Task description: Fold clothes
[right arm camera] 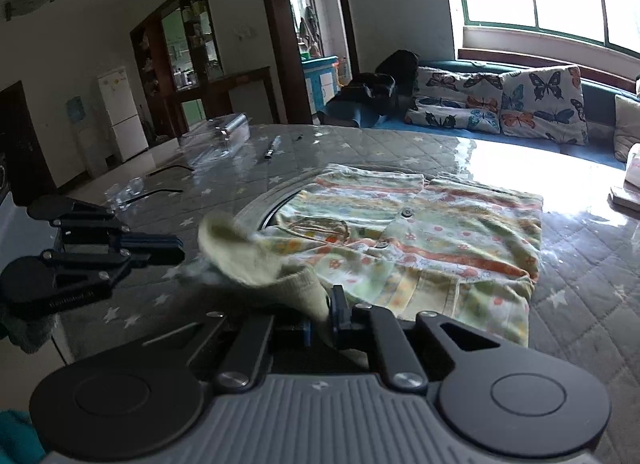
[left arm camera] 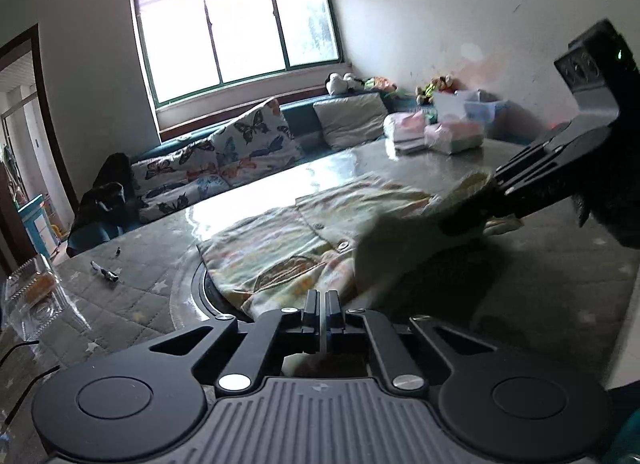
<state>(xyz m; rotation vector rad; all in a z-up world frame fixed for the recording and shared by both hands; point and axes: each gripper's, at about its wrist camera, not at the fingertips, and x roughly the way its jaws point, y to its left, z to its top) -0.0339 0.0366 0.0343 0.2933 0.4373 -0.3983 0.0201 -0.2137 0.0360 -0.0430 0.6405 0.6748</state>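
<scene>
On the left wrist view: left gripper has its jaws pinched on a thin edge of the patterned garment, likely pinning the hem while the right gripper carries a pale ribbed cuff over it. Garment lies on the quilted table. No legible writing.

Right wrist view: right gripper clamped on that pale cuff, lifted and blurred. Embossed lettering on the left gripper's body is unreadable.

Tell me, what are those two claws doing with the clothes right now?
Left gripper shut on a thin edge of the shirt. Right gripper shut on its pale cuff, lifted and blurred. Shirt half folded on the table. Nothing in the way.
</scene>
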